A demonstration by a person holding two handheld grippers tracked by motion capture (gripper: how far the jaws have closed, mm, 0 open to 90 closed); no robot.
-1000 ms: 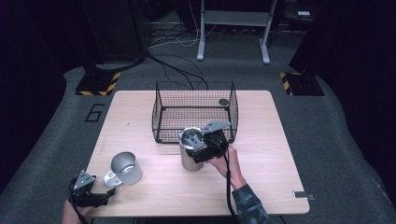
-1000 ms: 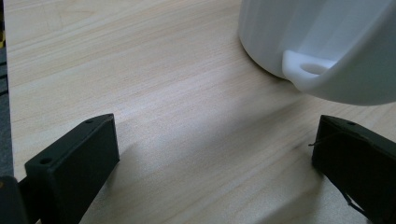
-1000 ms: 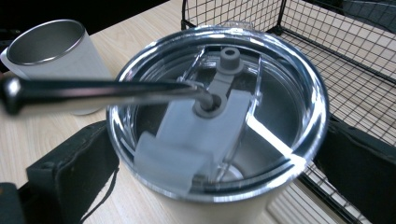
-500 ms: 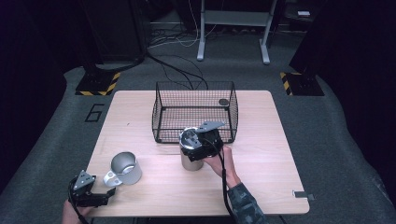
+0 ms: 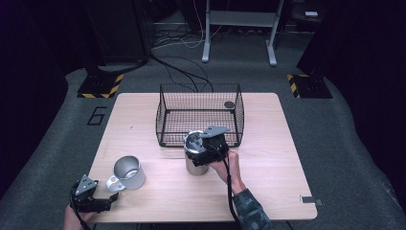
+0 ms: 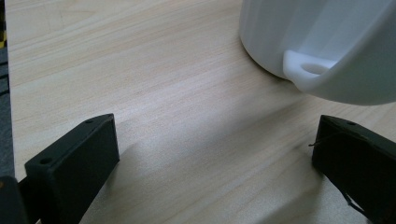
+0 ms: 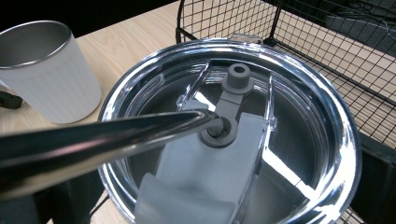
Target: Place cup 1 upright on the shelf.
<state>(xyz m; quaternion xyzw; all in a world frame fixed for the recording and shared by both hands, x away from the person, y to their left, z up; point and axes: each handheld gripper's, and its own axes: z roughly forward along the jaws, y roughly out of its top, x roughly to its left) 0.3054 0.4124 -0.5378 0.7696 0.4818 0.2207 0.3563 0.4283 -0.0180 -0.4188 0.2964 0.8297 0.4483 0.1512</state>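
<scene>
A steel tumbler (image 5: 195, 163) with a clear lid (image 7: 233, 140) stands just in front of the wire basket (image 5: 165, 120). A metal straw (image 7: 93, 140) runs into the lid's grey stopper hole. My right gripper (image 5: 203, 152) reaches over the tumbler from the right, one black jaw on each side of it, shut on the tumbler (image 7: 322, 154). A white mug (image 5: 127, 172) with a steel inside stands at the front left, also in the right gripper view (image 7: 44, 74). My left gripper (image 5: 103, 201) is open near the table's front left corner. The mug's handle (image 6: 308, 67) lies just beyond its jaws (image 6: 210, 163).
The black wire basket (image 7: 299, 42) sits at the middle back of the wooden table (image 5: 268, 158) with a small dark disc (image 5: 229, 104) in its far right corner. Cables and stand legs lie on the floor behind the table.
My right gripper has slid slightly left, closer onto the tumbler. The left gripper and the mug have stayed where they were.
</scene>
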